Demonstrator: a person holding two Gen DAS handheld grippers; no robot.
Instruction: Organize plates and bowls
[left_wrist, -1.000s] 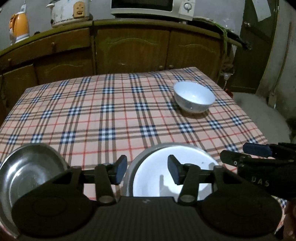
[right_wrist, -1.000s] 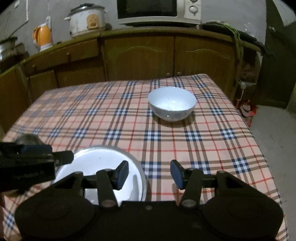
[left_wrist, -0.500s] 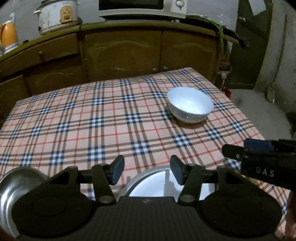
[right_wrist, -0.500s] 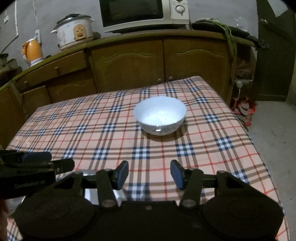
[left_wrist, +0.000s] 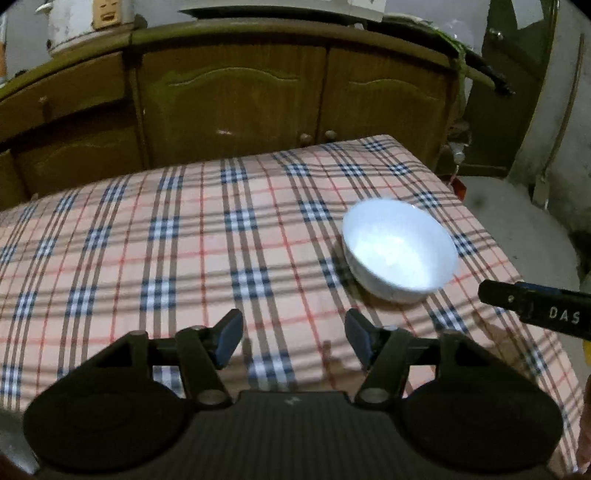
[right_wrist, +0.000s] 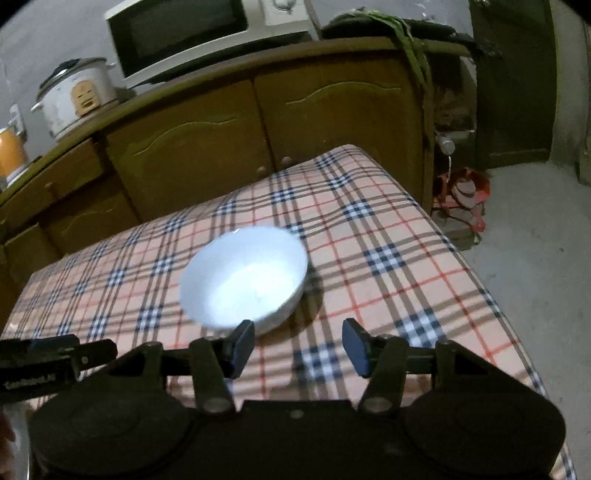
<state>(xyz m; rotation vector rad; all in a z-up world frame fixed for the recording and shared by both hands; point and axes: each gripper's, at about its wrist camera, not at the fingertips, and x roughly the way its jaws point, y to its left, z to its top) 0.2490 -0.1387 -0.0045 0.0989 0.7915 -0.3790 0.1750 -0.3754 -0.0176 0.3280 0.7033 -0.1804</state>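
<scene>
You are reaching for the round white ceramic bowl (right_wrist: 243, 277) upright on the checked tablecloth (right_wrist: 388, 266). The right gripper (right_wrist: 298, 349) and left gripper (left_wrist: 293, 341) are opening, both empty. Next, put one right finger over the near rim.

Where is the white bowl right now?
The bowl sits on the checked tablecloth, near the table's right edge. In the right wrist view it is just ahead of the right claw, close to its left fingertip.
</scene>
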